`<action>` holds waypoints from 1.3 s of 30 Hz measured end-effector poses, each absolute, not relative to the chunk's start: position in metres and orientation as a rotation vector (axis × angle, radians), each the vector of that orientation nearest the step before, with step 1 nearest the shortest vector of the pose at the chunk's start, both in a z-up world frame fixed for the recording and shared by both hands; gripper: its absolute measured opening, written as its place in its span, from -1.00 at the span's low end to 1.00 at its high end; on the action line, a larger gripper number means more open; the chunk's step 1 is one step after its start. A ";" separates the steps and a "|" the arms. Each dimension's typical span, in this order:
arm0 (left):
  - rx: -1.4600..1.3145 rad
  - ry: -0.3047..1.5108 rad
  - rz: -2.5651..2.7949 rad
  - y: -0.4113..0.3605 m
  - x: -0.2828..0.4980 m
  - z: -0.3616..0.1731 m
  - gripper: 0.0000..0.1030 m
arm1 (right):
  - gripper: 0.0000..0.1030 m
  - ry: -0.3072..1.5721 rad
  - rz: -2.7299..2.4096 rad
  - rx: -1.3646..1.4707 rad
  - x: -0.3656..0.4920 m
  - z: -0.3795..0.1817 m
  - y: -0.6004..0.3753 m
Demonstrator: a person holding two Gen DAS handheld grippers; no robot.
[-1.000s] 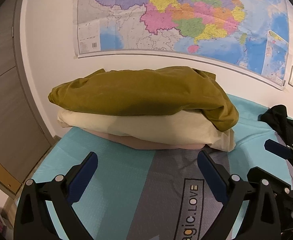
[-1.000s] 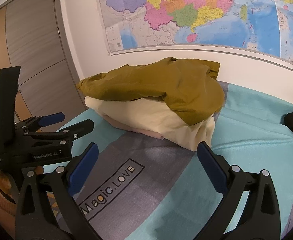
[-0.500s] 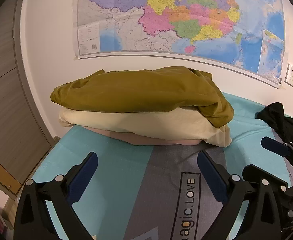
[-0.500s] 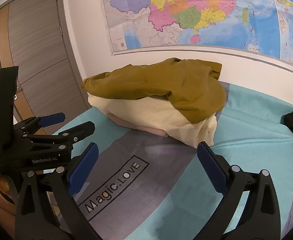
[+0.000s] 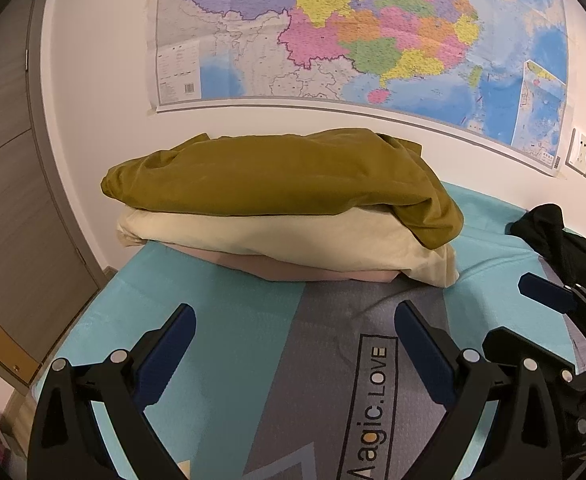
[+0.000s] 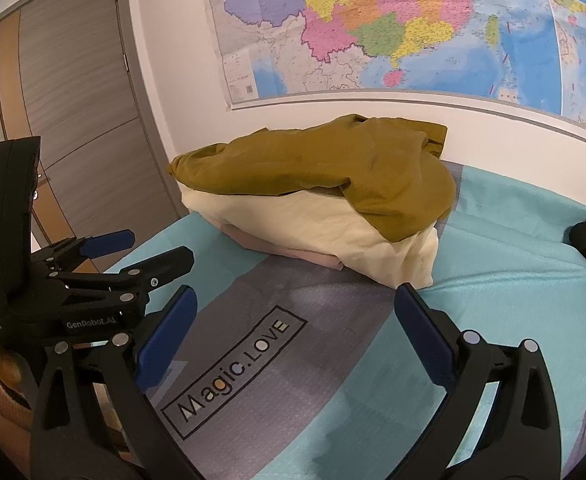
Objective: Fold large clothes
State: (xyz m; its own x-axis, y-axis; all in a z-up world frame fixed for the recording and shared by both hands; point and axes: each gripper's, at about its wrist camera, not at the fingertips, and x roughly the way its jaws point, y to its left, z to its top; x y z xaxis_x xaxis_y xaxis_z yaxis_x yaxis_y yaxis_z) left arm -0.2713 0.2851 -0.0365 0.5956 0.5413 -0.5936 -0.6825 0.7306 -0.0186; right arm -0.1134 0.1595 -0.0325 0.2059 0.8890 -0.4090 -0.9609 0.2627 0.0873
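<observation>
Both jaws are held wide apart with nothing between them: the left gripper [image 5: 293, 332] and the right gripper [image 6: 293, 312] are each seen low in their own frames, poised over the teal and grey bedspread [image 6: 513, 280] printed with a "Magic.LOVE" label [image 6: 233, 364]. At the centre of both views, a stack of three folded garments is seen against the wall: an olive-brown cloth [image 5: 277, 176] on top, a cream cloth [image 5: 293, 240] beneath it, and a pale pink cloth [image 5: 293, 270] at the bottom. These three are judged done. At the right edge of the left view, a crumpled black garment [image 5: 553, 232] is seen unfolded, well apart from the stack; it is judged to be what remains.
</observation>
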 end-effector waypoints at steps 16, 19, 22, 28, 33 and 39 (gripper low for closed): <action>-0.256 0.602 0.715 0.282 -0.274 -0.037 0.87 | 0.89 0.415 1.298 -0.204 -0.119 -0.034 0.158; -0.255 0.604 0.713 0.282 -0.274 -0.038 0.87 | 0.89 0.416 1.296 -0.202 -0.119 -0.034 0.158; -0.254 0.606 0.714 0.281 -0.274 -0.039 0.87 | 0.89 0.420 1.294 -0.199 -0.119 -0.035 0.159; -0.255 0.609 0.711 0.281 -0.273 -0.040 0.87 | 0.89 0.422 1.298 -0.198 -0.119 -0.035 0.160; -0.257 0.612 0.711 0.281 -0.273 -0.042 0.87 | 0.89 0.427 1.299 -0.195 -0.118 -0.036 0.160; -0.258 0.612 0.710 0.281 -0.274 -0.042 0.87 | 0.89 0.426 1.300 -0.191 -0.117 -0.036 0.160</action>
State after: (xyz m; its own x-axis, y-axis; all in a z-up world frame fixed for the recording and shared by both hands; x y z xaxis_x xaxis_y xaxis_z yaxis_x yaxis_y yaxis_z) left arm -0.2736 0.2814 -0.0419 0.5942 0.5299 -0.6051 -0.6761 0.7366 -0.0189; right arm -0.1175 0.1604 -0.0356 0.2036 0.8897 -0.4086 -0.9589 0.2654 0.1001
